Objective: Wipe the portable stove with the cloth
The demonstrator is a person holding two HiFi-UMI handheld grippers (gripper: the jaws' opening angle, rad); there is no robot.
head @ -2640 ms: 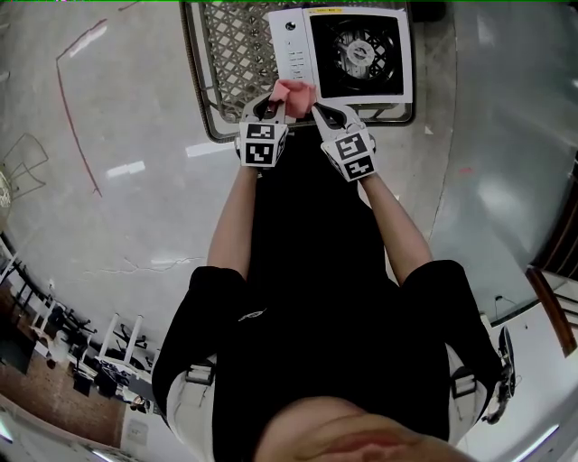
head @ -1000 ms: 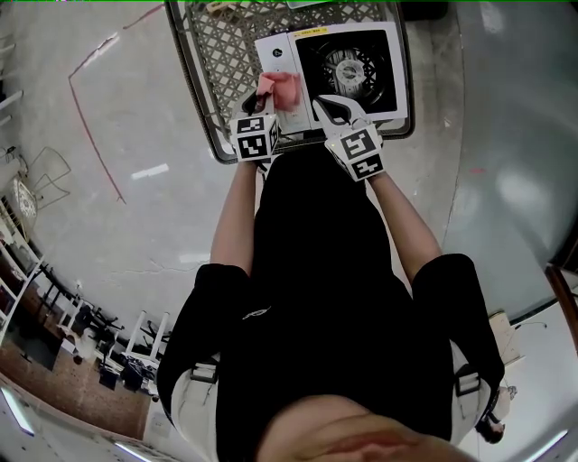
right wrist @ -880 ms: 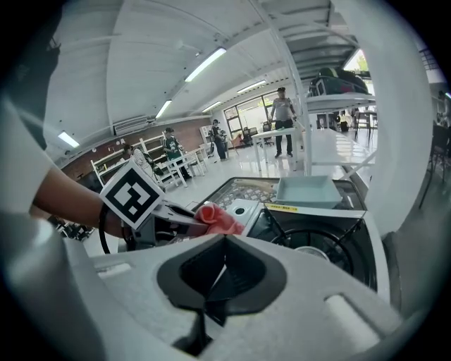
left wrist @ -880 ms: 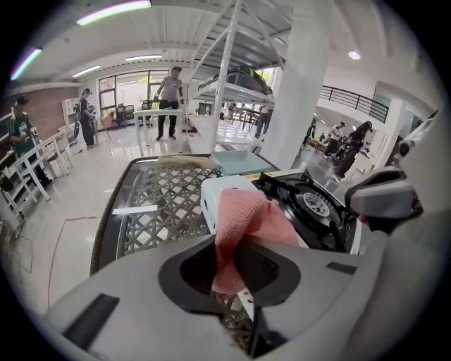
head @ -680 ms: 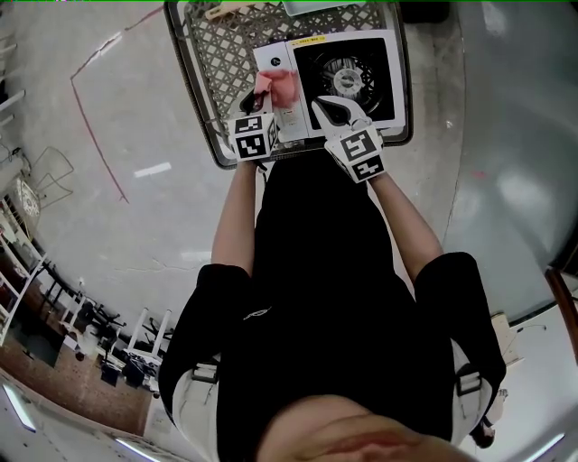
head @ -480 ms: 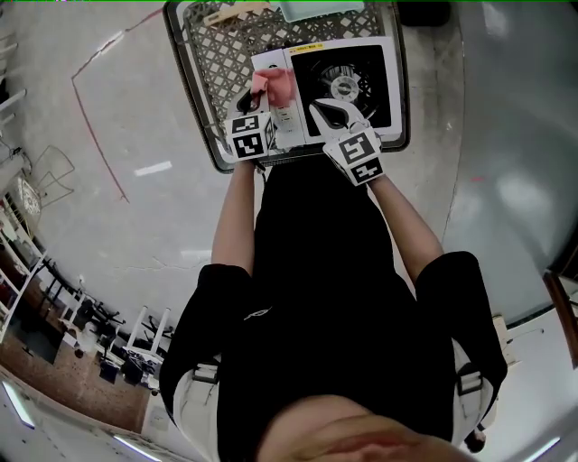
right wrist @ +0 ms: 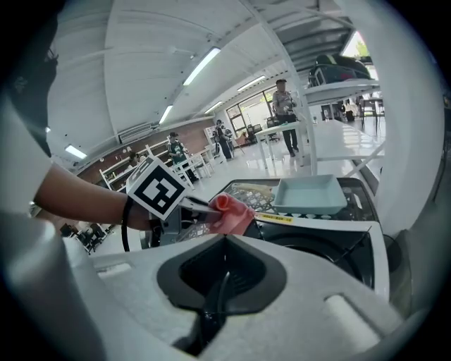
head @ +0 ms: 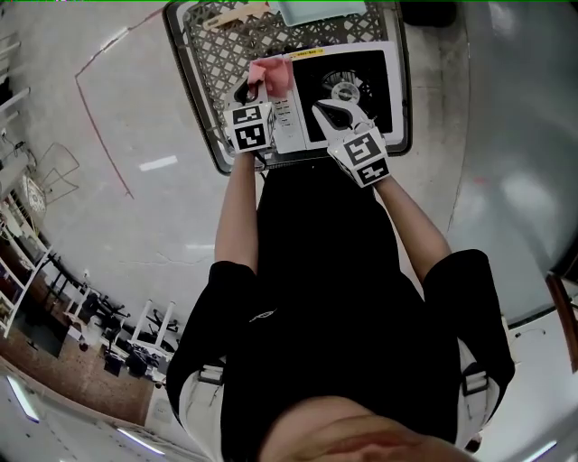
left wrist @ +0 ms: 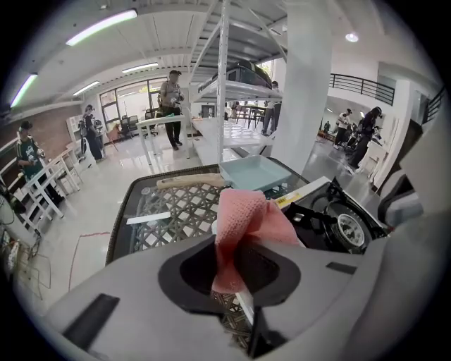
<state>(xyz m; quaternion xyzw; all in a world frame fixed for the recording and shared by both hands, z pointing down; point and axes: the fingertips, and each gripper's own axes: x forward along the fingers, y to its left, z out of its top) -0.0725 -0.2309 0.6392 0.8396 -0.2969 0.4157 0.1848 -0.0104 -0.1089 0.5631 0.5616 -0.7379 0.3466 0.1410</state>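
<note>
The portable stove has a white body, a black top and a round burner; it lies on a lattice table. A pink cloth sits at the stove's far left corner, over the white control strip. My left gripper is shut on it. In the left gripper view the pink cloth rises from between the jaws of the left gripper, with the stove to its right. My right gripper hovers over the stove's near edge, shut and empty. The right gripper view shows the right gripper, the cloth and the stove.
The lattice table has a dark rim. A pale blue tray and a wooden-handled item lie at its far side, beyond the stove. Glossy floor surrounds the table. Several people and shelving stand far off in both gripper views.
My left gripper has carried the cloth along the stove's left strip, from the near part toward the far left corner. The right gripper has shifted slightly over the near edge.
</note>
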